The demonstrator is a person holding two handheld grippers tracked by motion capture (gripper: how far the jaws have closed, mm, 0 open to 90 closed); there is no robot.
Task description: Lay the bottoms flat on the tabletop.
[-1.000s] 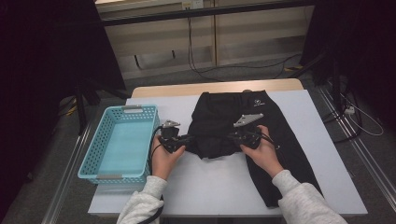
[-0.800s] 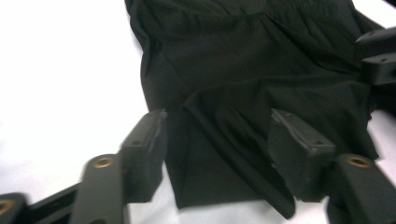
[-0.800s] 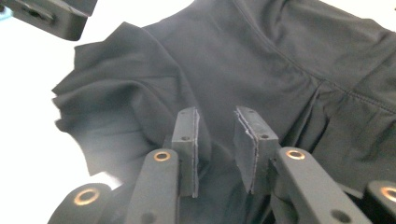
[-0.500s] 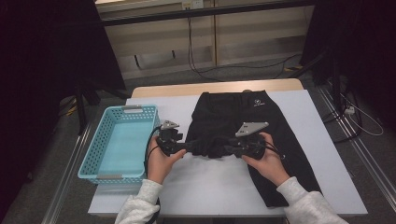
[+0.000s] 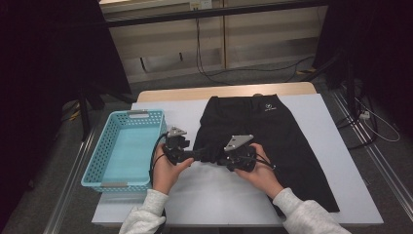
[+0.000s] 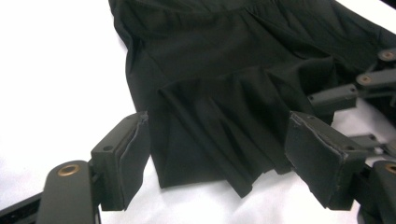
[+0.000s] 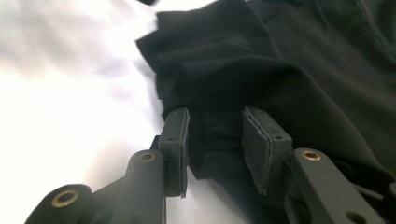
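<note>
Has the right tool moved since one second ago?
Yes. In the high view the right tool has shifted left across the shorts, toward the basket; its jaws have just been opening around bunched fabric.

left gripper [image 5: 197, 155]: we hold it low at the near left, pointing right, jaws just opened, standing wide, pads pressing on nothing | right gripper [image 5: 219, 158]: we hold it just right of it, pointing left, jaws just parted a little | tips nearly meeting | both forearms enter from the near edge

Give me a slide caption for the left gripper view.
Left tool open, its pads either side of the gathered edge of a black garment on the white table.
</note>
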